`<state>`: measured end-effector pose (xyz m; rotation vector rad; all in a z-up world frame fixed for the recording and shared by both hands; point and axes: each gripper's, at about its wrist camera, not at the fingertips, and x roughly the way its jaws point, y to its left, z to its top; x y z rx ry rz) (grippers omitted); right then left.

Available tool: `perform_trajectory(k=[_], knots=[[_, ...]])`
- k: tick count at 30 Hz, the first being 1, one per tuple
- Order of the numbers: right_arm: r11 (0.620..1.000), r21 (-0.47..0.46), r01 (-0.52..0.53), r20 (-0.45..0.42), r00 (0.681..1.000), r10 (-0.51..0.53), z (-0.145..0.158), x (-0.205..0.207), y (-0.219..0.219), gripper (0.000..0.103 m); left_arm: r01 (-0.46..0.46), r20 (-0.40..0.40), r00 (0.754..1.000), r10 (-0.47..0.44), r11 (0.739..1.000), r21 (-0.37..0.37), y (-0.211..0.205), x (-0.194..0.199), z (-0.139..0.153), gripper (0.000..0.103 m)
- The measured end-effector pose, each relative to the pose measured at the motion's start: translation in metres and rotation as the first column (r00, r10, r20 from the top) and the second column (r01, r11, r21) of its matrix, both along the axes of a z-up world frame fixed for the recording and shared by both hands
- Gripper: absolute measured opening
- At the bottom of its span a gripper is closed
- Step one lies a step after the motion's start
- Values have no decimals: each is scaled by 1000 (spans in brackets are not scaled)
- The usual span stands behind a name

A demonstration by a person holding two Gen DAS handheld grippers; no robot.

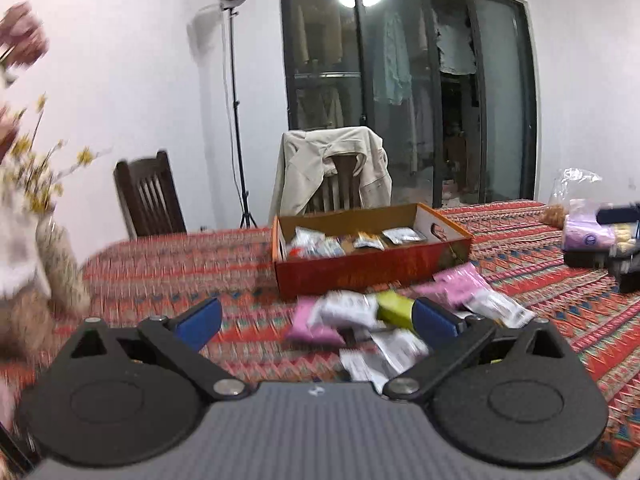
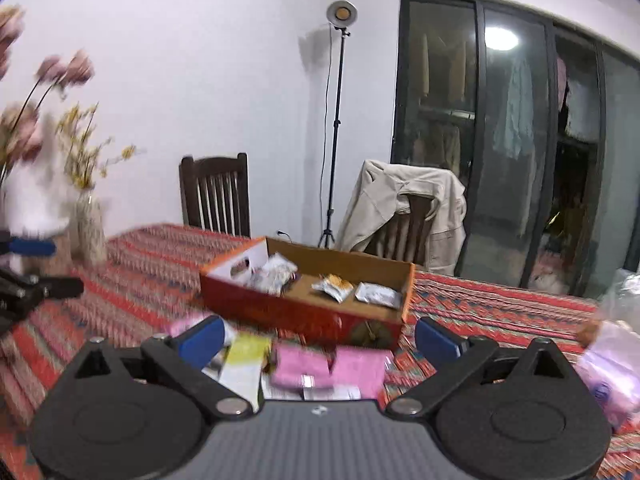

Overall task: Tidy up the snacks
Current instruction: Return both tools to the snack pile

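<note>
with both the left gripper (image 1: 318,320) and right gripper (image 2: 318,340) spread wide and empty, best to settle over one pink packet (image 2: 302,366) at lower centre, pinch its middle, then lift into the orange cardboard box (image 2: 304,314) just behind.

Both grippers wide open, holding nothing

The left gripper (image 1: 318,322) and the right gripper (image 2: 318,340) point slightly downward toward twelve o'clock, blue pads (image 1: 200,322) spread far apart.
</note>
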<state>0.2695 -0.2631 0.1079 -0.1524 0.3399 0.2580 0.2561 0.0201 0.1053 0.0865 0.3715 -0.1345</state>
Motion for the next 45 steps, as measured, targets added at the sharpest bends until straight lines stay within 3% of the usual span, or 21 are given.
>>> perform_trajectory(k=[4, 7, 10, 15, 26, 33, 38, 42, 45], knots=[[994, -66, 85, 21, 996, -84, -32, -51, 2, 102, -20, -34, 999, 18, 998, -55, -3, -31, -23, 103], [997, -17, 77, 42, 996, -76, -62, -84, -1, 102, -6, -48, 999, 5, 1000, -25, -13, -53, -48, 103], [995, 2, 103, 8, 995, -103, -89, -102, 3, 102, -22, -74, 997, 23, 1000, 13, -21, -65, -69, 103], [986, 90, 140, -20, 990, -139, -114, -122, 4, 102, -30, -111, 993, 32, 999, 20, -23, -68, -80, 103], [980, 135, 148, -33, 989, -145, -124, -106, 2, 102, -4, -138, 990, 16, 996, 90, -39, -42, -86, 103], [972, 207, 115, -57, 993, -105, -121, -77, -12, 103, 1, -166, 986, 15, 995, 96, -51, 16, -93, 102], [980, 158, 117, -55, 992, -109, -110, -41, -13, 103, 25, -230, 973, -7, 997, 77, -54, 63, -101, 83], [985, 122, 121, -103, 989, -109, -96, 3, -13, 99, 30, -280, 960, -8, 997, 73, -55, 87, -111, 81], [994, 50, 94, -83, 993, -89, -90, 35, -4, 96, 34, -293, 956, -20, 999, 42, -50, 95, -113, 80]])
